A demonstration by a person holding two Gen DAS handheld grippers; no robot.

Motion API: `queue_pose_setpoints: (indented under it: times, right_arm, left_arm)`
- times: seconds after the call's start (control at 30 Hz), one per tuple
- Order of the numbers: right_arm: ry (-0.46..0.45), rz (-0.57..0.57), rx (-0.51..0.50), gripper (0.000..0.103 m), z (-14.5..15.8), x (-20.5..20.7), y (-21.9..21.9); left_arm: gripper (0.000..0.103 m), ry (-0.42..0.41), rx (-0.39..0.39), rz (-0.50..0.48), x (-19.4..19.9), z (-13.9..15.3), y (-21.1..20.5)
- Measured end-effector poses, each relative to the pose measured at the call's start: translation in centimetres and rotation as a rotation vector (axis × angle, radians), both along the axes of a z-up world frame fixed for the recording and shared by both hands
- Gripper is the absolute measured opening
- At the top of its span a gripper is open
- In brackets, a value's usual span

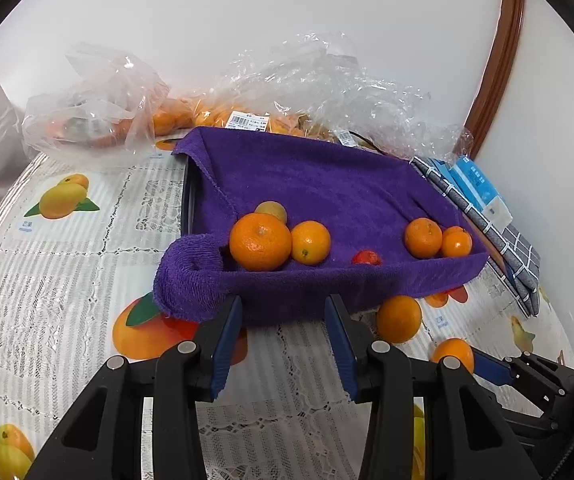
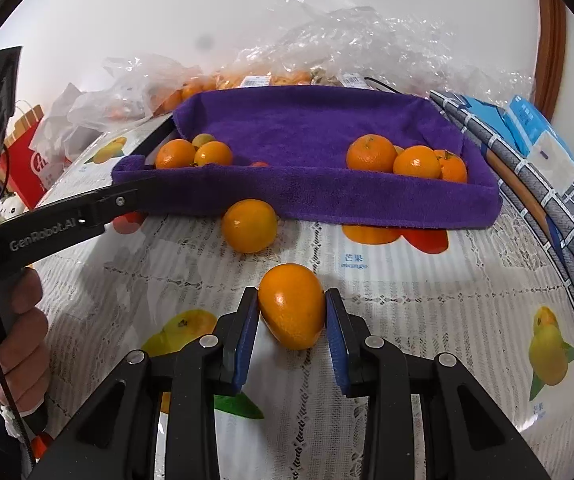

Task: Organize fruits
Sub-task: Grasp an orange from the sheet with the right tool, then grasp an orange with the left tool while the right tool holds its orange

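Observation:
A tray draped in a purple towel (image 1: pixel 327 184) holds several oranges: a left cluster led by a big orange (image 1: pixel 260 241), a small red fruit (image 1: pixel 366 258), and a right cluster (image 1: pixel 423 237). My left gripper (image 1: pixel 283 304) stands open at the towel's front edge, its pads pressing on nothing. In the right wrist view it (image 2: pixel 143 196) reaches the towel's front left corner (image 2: pixel 131 172). My right gripper (image 2: pixel 291 294) is shut on an orange (image 2: pixel 291 312) resting on the tablecloth. A loose orange (image 2: pixel 249 225) lies just before the tray.
Crumpled clear plastic bags (image 1: pixel 99 100) with more oranges lie behind the tray. A grey checked cloth (image 2: pixel 559 208) and blue tissue packs (image 2: pixel 527 124) sit on the right, a red paper bag (image 2: pixel 27 160) on the left. A hand (image 2: pixel 19 328) holds the left gripper's handle.

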State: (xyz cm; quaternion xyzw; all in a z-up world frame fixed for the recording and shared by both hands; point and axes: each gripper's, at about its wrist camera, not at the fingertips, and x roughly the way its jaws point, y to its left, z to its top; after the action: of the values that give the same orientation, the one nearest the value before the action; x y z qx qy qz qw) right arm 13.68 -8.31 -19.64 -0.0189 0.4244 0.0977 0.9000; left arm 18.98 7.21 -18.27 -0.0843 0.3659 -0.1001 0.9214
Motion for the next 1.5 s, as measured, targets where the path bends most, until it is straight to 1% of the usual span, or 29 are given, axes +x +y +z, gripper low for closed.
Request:
queue_pose_setpoints:
  times: [0.13,0.23,0.37,0.53,0.67,0.77,0.83,0.9,0.93,1.0,1.07,1.13,1.2,1.27,1.3,1.33,1.4,1.43,1.5]
  right_arm:
    - [-0.011,-0.018,0.026,0.033,0.3,-0.2,-0.6]
    - [-0.011,-0.024,0.055,0.033,0.5,-0.3,-1.5]
    - [-0.029,-0.060,0.014,0.033,0.7,-0.5,-3.1]
    - [-0.027,-0.119,-0.019,0.033,0.5,-0.3,-6.7]
    - [0.010,-0.162,0.023,0.033,0.1,-0.3,-10.0]
    - [-0.007,-0.189,-0.028,0.033,0.2,-0.4,-11.3]
    - [-0.007,-0.203,-0.044,0.033,0.2,-0.1,-12.2]
    - [0.002,-0.218,-0.030,0.033,0.1,0.1,-12.9]
    - [0.014,-0.223,-0.001,0.033,0.0,0.1,-13.3]
    - [0.013,-0.235,0.023,0.033,0.0,0.0,-13.7]
    - [-0.009,-0.226,0.005,0.033,0.2,-0.4,-13.3]
    - [-0.030,-0.209,-0.008,0.033,0.4,-0.8,-12.6]
    - [-0.031,-0.190,-0.032,0.033,0.4,-0.8,-11.9]
    - [-0.014,-0.181,-0.045,0.033,0.2,-0.4,-11.7]
    - [-0.005,-0.178,-0.051,0.033,0.0,-0.2,-11.6]
    - [-0.004,-0.177,-0.052,0.033,0.0,-0.2,-11.6]
    - [-0.009,-0.175,-0.046,0.033,0.1,-0.3,-11.6]
    - [-0.012,-0.175,-0.040,0.033,0.1,-0.3,-11.7]
    - [-0.017,-0.182,-0.027,0.033,0.2,-0.5,-11.9]
  left_arm:
    - [0.041,0.015,-0.012,-0.001,0.2,-0.1,0.1]
    - [0.041,0.013,-0.037,-0.026,0.0,-0.1,0.1]
    - [0.041,0.003,-0.041,-0.054,-0.4,0.0,-0.5]
    - [0.041,0.014,-0.040,-0.099,-0.5,-0.1,-1.2]
    - [0.041,0.013,-0.023,-0.134,-0.7,-0.1,-2.1]
    - [0.042,0.025,-0.012,-0.172,-1.0,-0.1,-3.2]
    - [0.043,0.042,-0.007,-0.215,-1.1,-0.3,-4.2]
    - [0.043,0.057,0.002,-0.231,-1.1,-0.3,-5.2]
    - [0.043,0.066,-0.004,-0.242,-0.9,-0.3,-5.8]
    - [0.043,0.091,0.029,-0.246,-0.4,-0.2,-7.1]
    - [0.043,0.081,0.041,-0.259,-0.1,-0.1,-7.9]
    - [0.044,0.088,0.086,-0.232,0.6,-0.2,-8.6]
    - [0.044,0.099,0.078,-0.226,1.2,-0.4,-8.7]
    - [0.044,0.113,0.054,-0.225,1.6,-0.8,-8.7]
    - [0.044,0.116,0.050,-0.213,1.7,-1.0,-8.6]
    - [0.043,0.120,0.063,-0.192,1.9,-1.1,-8.6]
    - [0.039,0.108,0.068,-0.177,1.9,-1.3,-8.7]
    - [0.034,0.105,0.058,-0.180,1.8,-1.3,-8.6]
    - [0.034,0.100,0.051,-0.185,1.7,-1.3,-8.7]
